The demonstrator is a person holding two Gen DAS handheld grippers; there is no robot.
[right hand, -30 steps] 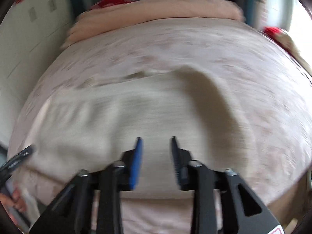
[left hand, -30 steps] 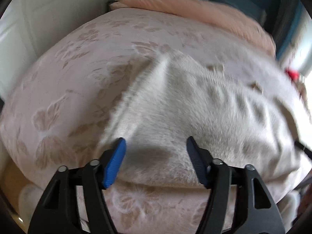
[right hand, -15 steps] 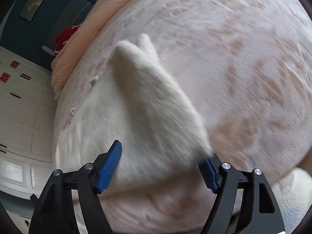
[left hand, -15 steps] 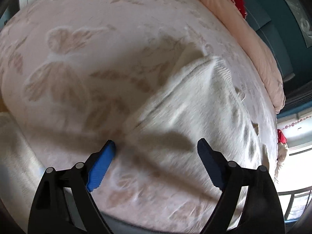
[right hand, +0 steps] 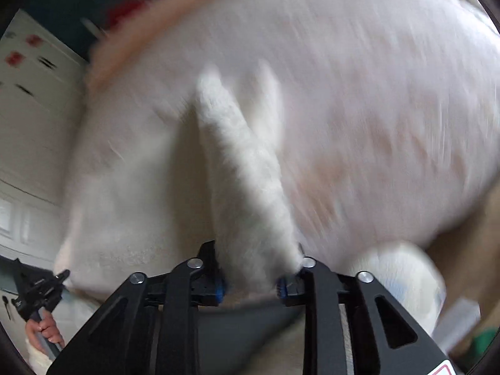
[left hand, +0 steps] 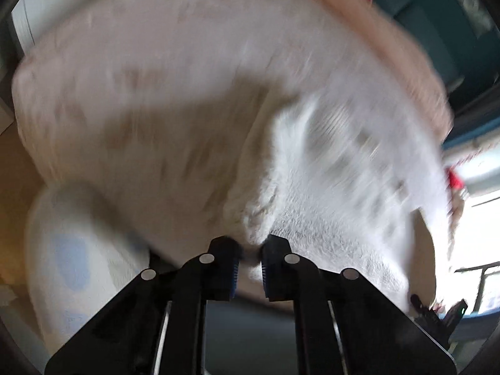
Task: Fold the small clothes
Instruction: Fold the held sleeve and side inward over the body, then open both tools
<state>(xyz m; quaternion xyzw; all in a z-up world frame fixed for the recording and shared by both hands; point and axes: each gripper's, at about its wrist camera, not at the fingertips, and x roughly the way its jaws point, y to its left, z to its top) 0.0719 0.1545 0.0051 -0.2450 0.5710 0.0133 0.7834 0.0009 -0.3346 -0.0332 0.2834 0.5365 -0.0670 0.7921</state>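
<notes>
Gripping the white garment (left hand: 328, 187): left tool (left hand: 250, 264), right tool (right hand: 250, 284)

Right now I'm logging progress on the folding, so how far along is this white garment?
Done: both grasps. The left gripper pinches an edge of the fuzzy white knitted garment, and the right gripper clamps a thick bunched strip of it. In hand: the cloth lifts off the pale pink patterned bedspread; motion blur suggests it is being carried. Left: no finished fold shows, so folding and laying it flat remain.
</notes>
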